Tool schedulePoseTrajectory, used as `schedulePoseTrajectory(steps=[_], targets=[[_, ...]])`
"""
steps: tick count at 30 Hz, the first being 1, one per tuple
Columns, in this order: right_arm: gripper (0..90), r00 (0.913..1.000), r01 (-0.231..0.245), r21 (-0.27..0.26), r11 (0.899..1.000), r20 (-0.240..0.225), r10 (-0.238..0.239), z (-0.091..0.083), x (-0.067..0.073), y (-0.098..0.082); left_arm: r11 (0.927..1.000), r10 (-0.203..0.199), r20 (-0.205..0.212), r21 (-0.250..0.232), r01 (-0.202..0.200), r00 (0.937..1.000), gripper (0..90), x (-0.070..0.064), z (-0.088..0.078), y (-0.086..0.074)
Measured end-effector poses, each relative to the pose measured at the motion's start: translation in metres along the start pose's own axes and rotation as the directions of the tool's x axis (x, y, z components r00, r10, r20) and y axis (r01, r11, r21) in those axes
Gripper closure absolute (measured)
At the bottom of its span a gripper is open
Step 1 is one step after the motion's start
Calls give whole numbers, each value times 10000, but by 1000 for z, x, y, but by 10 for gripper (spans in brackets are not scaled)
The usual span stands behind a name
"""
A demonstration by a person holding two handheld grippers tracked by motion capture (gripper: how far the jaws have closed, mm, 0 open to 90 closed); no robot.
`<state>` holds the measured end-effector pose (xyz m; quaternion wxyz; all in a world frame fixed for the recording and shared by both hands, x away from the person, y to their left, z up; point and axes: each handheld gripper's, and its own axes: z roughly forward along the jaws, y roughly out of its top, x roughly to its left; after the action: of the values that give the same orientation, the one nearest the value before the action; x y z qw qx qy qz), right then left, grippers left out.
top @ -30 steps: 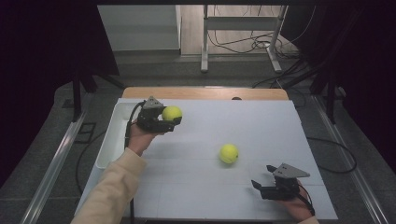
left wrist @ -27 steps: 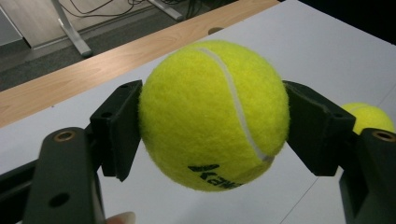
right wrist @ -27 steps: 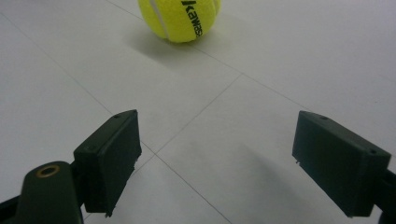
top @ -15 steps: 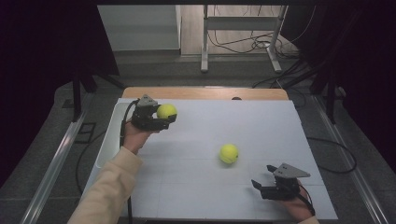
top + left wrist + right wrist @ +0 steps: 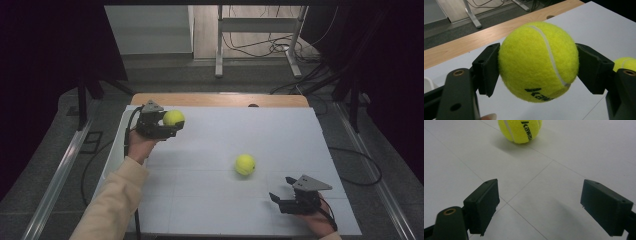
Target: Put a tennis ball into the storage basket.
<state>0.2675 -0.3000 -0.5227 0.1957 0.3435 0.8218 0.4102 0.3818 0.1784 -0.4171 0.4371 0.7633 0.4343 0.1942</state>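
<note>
Tennis ball (image 5: 537, 61) clamped between the pads of my left gripper (image 5: 159, 123), held above the far-left part of the white table (image 5: 280, 135); second tennis ball (image 5: 245, 164) resting near the table's middle; my right gripper (image 5: 281, 197), jaws spread apart and holding nothing, at the table's near-right edge, well apart from that ball.

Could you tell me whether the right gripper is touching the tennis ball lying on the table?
Apart. In the right gripper view, the right gripper has its jaws wide open with bare table between them and the tennis ball ahead.
</note>
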Motion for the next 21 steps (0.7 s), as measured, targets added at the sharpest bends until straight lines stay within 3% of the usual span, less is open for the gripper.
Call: schedulePoseTrajectory(steps=[21], targets=[[157,10000,4,30,10000,-5,-4,0,0,0,9995,-320,-432,51,322,9986,266,19,-7,-3]])
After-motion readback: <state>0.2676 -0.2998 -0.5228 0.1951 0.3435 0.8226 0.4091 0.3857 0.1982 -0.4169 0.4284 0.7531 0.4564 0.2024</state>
